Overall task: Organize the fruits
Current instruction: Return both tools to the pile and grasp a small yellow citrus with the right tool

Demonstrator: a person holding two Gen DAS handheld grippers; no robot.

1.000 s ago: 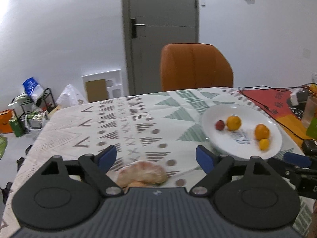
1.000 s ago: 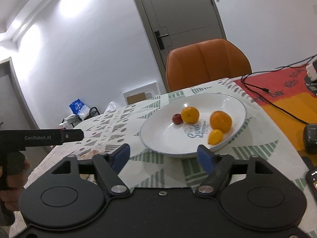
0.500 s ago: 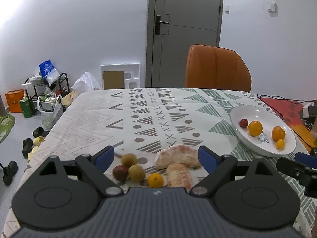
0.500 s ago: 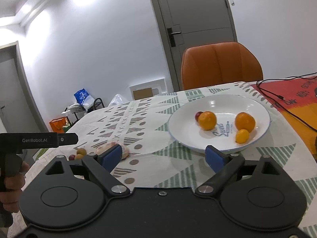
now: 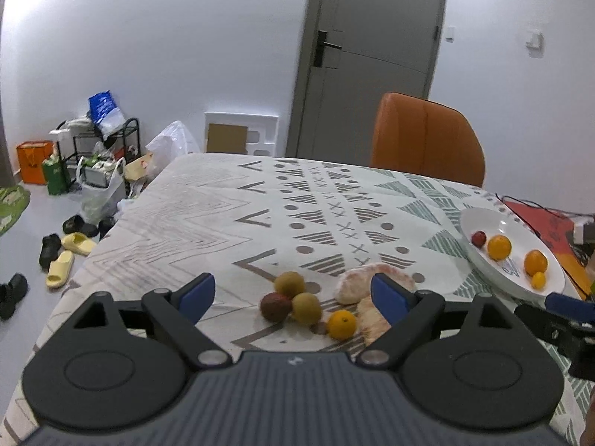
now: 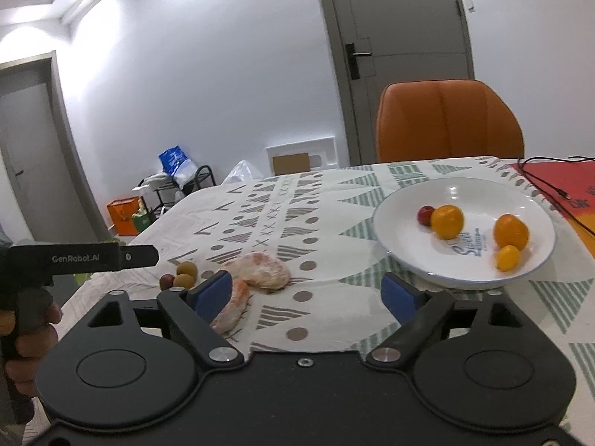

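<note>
Since the earlier frames both cameras have pulled back and up, so the loose fruit cluster (image 5: 297,303), mostly hidden a second ago, now shows whole on the tablecloth (image 5: 208,223). It holds two tan round fruits, a dark red one, a small orange (image 5: 342,324) and two peeled citrus pieces (image 5: 366,284), all touching or just beside each other, near the table's front edge. The white plate (image 6: 405,256) sits well apart to the right, already holding four fruits, with bare room left in its middle.

The left gripper (image 5: 293,293) hangs above the cluster with its jaws spread wide and empty; the right gripper (image 6: 306,291) is likewise spread and empty, between the citrus pieces and the plate.

The step in hand looks like lining up for the next pick. That move probably calls for lowering over one outer fruit, such as the small orange, without nudging its neighbours toward the edge. The cloth between cluster and plate lies bare, giving a free carrying path; a black cable (image 6: 543,182) runs beyond the plate.
</note>
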